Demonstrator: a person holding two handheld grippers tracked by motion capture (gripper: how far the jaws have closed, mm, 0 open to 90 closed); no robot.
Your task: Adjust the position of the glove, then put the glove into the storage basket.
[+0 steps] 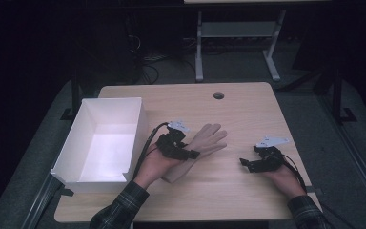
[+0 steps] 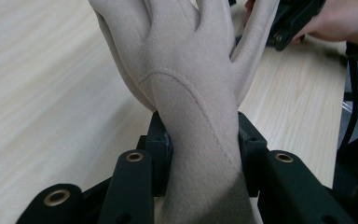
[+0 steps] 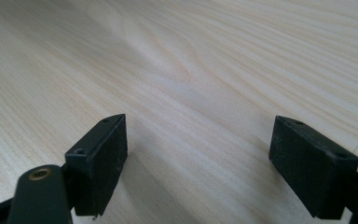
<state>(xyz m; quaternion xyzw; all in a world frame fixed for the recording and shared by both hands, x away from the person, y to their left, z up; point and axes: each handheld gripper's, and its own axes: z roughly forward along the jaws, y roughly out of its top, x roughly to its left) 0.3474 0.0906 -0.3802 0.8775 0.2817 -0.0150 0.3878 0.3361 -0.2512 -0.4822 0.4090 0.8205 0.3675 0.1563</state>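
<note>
Jaws of left gripper [image 2: 204, 154] pinch soft beige suede glove [image 2: 186, 79]; right gripper [image 3: 198, 163] spread.

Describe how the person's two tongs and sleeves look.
Both the left tongs and the right tongs are black, each topped by a grey three-cornered plate and trailing a black cable. Up close, the right tongs end in blocky rectangular black pads; brass-coloured rivets sit in the arms. The sleeves are dark plaid.
</note>
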